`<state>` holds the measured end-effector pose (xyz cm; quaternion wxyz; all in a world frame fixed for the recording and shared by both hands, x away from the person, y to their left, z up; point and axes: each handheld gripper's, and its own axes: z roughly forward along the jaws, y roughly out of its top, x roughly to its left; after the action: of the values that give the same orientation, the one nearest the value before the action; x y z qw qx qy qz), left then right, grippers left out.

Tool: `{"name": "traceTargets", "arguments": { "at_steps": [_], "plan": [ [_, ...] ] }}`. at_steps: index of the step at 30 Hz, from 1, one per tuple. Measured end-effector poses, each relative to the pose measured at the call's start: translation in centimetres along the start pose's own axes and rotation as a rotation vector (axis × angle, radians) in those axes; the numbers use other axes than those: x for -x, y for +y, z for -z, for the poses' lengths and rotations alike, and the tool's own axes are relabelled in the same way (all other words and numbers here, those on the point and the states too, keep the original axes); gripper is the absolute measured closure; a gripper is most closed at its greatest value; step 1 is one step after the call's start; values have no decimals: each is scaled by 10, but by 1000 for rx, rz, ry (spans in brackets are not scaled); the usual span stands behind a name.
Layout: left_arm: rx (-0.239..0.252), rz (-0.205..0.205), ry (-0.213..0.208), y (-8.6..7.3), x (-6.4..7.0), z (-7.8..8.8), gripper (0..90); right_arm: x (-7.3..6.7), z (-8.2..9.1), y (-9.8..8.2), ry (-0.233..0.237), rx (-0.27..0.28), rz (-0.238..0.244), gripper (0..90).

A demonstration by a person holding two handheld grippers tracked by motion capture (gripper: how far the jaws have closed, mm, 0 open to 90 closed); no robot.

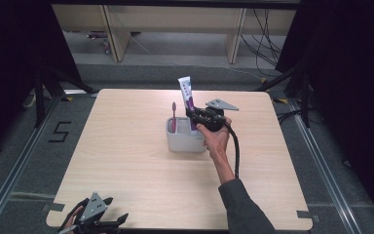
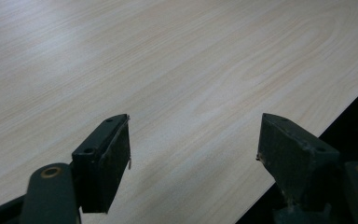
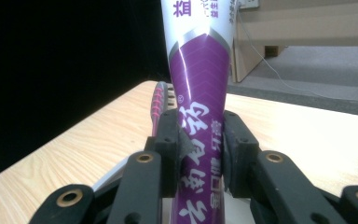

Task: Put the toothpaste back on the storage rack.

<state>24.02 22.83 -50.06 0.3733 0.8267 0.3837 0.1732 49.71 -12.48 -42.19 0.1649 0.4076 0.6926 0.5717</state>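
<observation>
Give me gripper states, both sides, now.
Left gripper: open, nothing between its jaws, over the table.
Right gripper: closed on the toothpaste tube, which stands upright in the holder.

One toothpaste tube (image 1: 187,97), one toothbrush (image 1: 174,116), one holder (image 1: 185,141), two tongs.

Toothpaste tube (image 3: 200,84): white Chinese characters, including 药, are running down its purple body in the frame's centre. Floor (image 1: 9,146): a black "5" is showing at left.
</observation>
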Motion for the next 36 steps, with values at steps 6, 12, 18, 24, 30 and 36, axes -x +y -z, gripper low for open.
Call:
{"name": "traceTargets", "arguments": {
  "at_steps": [6, 12, 18, 24, 30, 36],
  "plan": [
    [-4, 0, -3, 0, 0, 0, 249, 1, -2, -3, -7, -7, 29, 717],
    [-5, 0, -2, 0, 0, 0, 249, 2, -3, -6, -4, -23, 32, 716],
    [-7, -1, -6, 0, 0, 0, 249, 3, -3, -8, -17, -46, 33, 714],
    [-8, -1, -7, 0, 0, 0, 249, 6, -3, -11, -33, -68, 39, 707],
    [1, -3, -9, 0, 1, -1, 249, 6, 5, -8, -15, -51, 5, 769],
    [9, 3, -11, -1, 2, -2, 249, 0, 15, -4, -14, -96, 71, 740]
  ]
}}
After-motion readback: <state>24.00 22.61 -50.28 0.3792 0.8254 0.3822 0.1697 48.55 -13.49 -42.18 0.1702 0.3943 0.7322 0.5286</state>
